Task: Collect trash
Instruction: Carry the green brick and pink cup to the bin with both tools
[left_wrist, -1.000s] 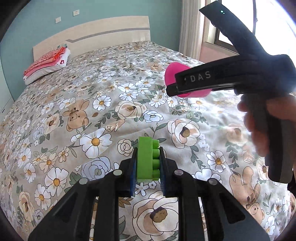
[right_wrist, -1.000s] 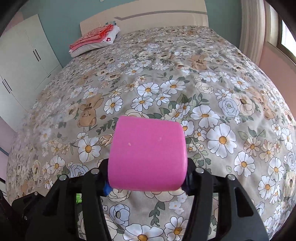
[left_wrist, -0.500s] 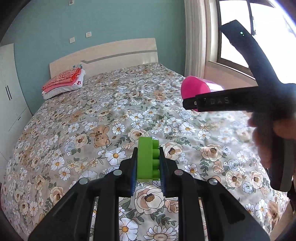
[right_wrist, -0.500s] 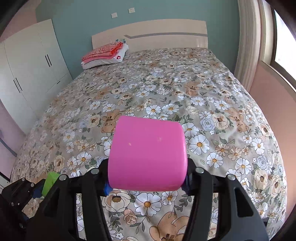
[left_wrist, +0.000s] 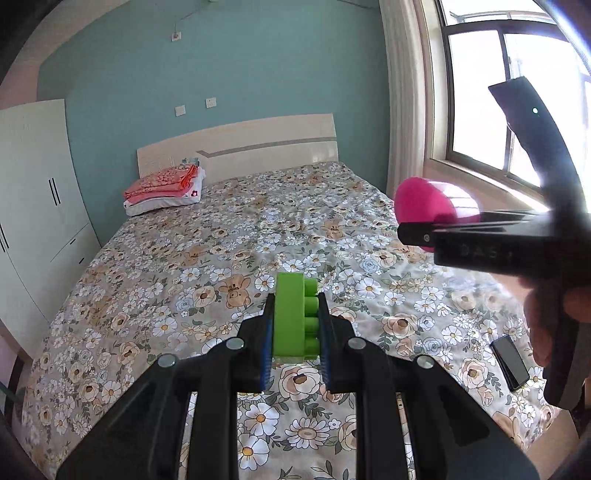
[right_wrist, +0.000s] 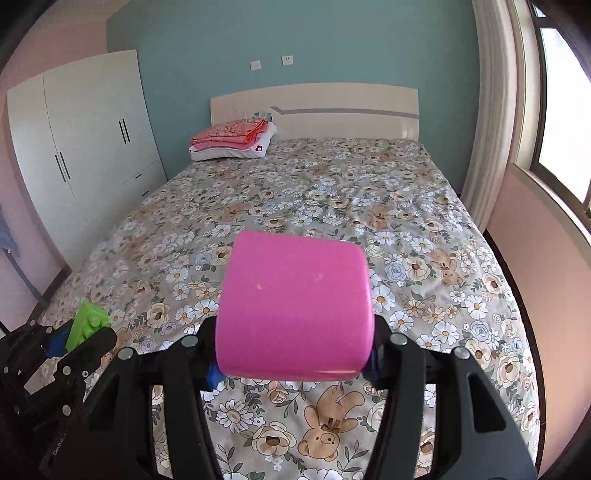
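My left gripper (left_wrist: 295, 332) is shut on a green toy brick (left_wrist: 293, 317), studs facing right, held high above the flowered bed (left_wrist: 221, 258). The right gripper (right_wrist: 293, 363) is shut on a pink cup (right_wrist: 295, 306), whose side fills the middle of the right wrist view. In the left wrist view the same pink cup (left_wrist: 432, 205) shows at the right, clamped in the right gripper, with a person's hand (left_wrist: 554, 317) on its handle. The green brick (right_wrist: 88, 323) and the left gripper appear at the lower left of the right wrist view.
A black phone (left_wrist: 509, 363) lies near the bed's right front corner. Folded red and white bedding (right_wrist: 232, 142) sits by the headboard (right_wrist: 332, 110). White wardrobes (right_wrist: 85, 147) stand left of the bed; a window (left_wrist: 498, 103) and curtain (right_wrist: 487, 110) are on the right.
Both grippers have risen and pulled back from the bed, each keeping its object. The whole bed, the wardrobe and the window have come into view, and the phone now shows.
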